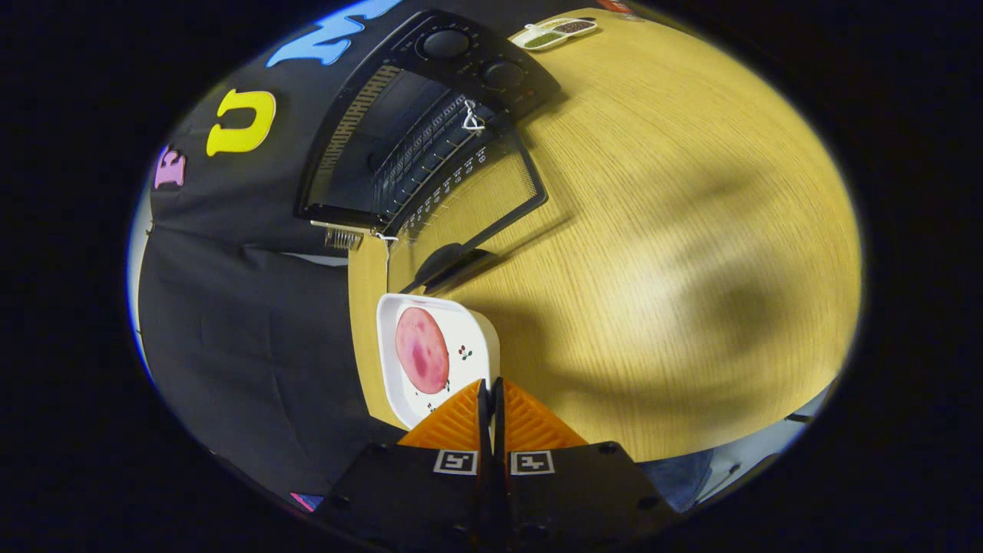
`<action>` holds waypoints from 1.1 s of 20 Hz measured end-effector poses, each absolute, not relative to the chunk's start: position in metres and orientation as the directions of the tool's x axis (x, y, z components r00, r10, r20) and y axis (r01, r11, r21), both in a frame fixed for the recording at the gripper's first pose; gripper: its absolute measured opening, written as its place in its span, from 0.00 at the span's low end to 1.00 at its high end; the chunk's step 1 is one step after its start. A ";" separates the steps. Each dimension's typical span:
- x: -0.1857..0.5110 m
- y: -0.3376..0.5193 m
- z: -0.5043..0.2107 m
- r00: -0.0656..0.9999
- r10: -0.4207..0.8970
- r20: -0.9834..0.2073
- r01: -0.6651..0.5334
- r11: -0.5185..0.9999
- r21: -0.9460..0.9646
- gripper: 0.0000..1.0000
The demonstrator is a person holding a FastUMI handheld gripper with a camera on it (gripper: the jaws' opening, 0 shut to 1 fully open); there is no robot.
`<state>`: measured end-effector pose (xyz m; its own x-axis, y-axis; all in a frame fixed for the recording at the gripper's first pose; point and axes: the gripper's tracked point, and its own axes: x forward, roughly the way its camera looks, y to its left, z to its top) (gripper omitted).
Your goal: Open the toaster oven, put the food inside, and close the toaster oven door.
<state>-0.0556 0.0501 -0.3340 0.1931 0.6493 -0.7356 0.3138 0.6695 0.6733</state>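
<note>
So the toaster oven (430,130) is already open, sitting in the upper left-centre of the frame on the wooden table (653,230), with its glass door (476,192) folded down toward the camera and the wire rack (418,150) visible inside. Two knobs sit along its far end, near the top of the frame.

The food is a round pink slice, looks like ham or some lunch meat (421,349), lying flat in a white square dish (438,357) at lower centre-left. The dish sits between the gripper and the oven door, close to the table's left edge.

The gripper (491,395) has its fingers pressed together, basically no gap, and nothing is held between them. The tips sit right at the near right corner of the dish, looking like they touch or overlap the rim, though I can't say for sure.

What matters for the next move: the dish is just ahead and slightly left of the fingertips, and the oven mouth is further along that same line, up and left. My guess is the fingers need to spread first, then take the rim.

There's also a small condiment tray (554,32) at the far top of the table.
</note>
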 end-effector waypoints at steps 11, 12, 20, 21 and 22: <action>0.007 0.102 -0.328 0.500 0.479 -0.722 0.586 0.427 0.688 0.02; 0.015 0.102 -0.326 0.520 0.465 -0.716 0.599 0.399 0.694 0.02; 0.093 0.097 -0.335 0.623 0.340 -0.705 0.673 0.228 0.704 0.02; 0.105 0.098 -0.337 0.636 0.333 -0.696 0.673 0.201 0.711 0.02; 0.113 0.098 -0.338 0.649 0.322 -0.689 0.673 0.178 0.718 0.02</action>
<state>0.1134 0.0980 -0.3375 0.6495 0.3218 -0.6889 0.6733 0.1776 0.7177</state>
